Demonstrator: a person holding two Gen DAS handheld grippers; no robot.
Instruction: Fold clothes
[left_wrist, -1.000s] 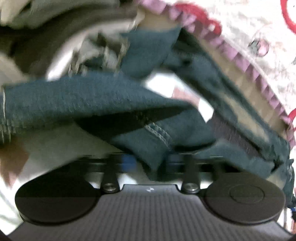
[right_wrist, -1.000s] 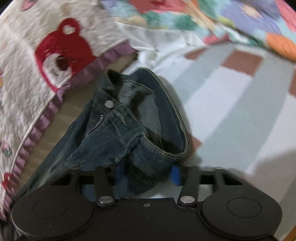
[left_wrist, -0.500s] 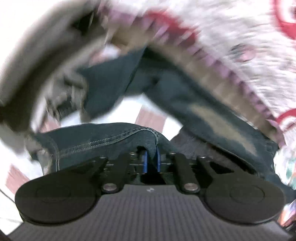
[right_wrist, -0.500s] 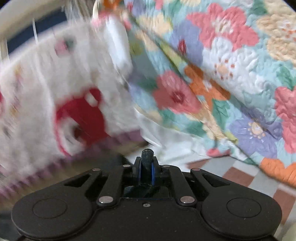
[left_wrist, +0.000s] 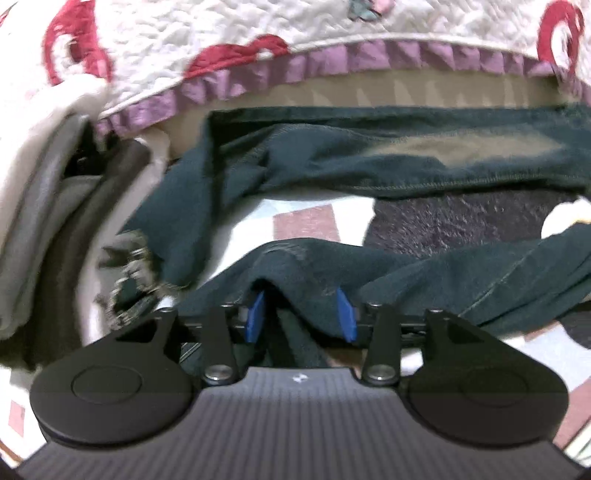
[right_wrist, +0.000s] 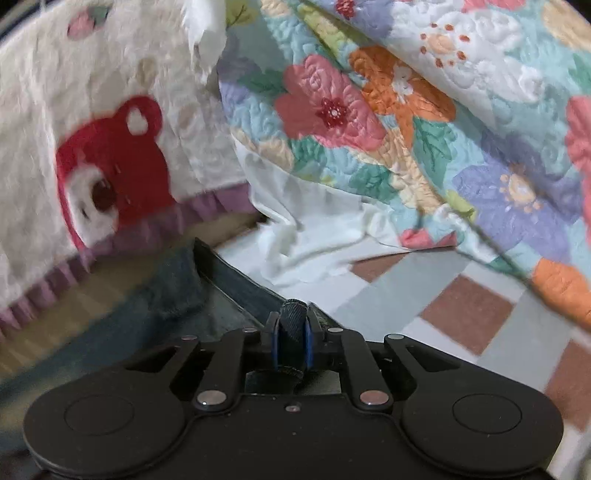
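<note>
Clearly the pair of dark blue denim jeans (left_wrist: 388, 162) is the piece being worked: it lies crumpled on the checked white, grey and brown bed sheet (right_wrist: 424, 295), below the purple ruffled hem of a white fleecy blanket printed with red bears (right_wrist: 110, 155). One leg stretches flat along that hem, the other is drawn toward the left gripper (left_wrist: 300, 310).

The left gripper's jaws have just been opening; its blue pads (left_wrist: 255, 314) now stand apart with a ridge of denim draped loosely between them, not pinched. The right gripper (right_wrist: 291, 341) is clamped on a thick rolled fold of the jeans, which looks like the waistband edge, though blur leaves that uncertain.

Denim of this sort should handle as heavy and limp but with some body: it will hang and drag rather than slide, and its seams and hems are stiff enough to give a firm bite. Waistband and leg hems are the best places to take hold, since a pinch of mid-leg cloth would likely lift one layer only. A grey and white pile of other garments (left_wrist: 40, 206) lies at the left, and a quilted floral bedspread (right_wrist: 424, 110) lies beyond.
</note>
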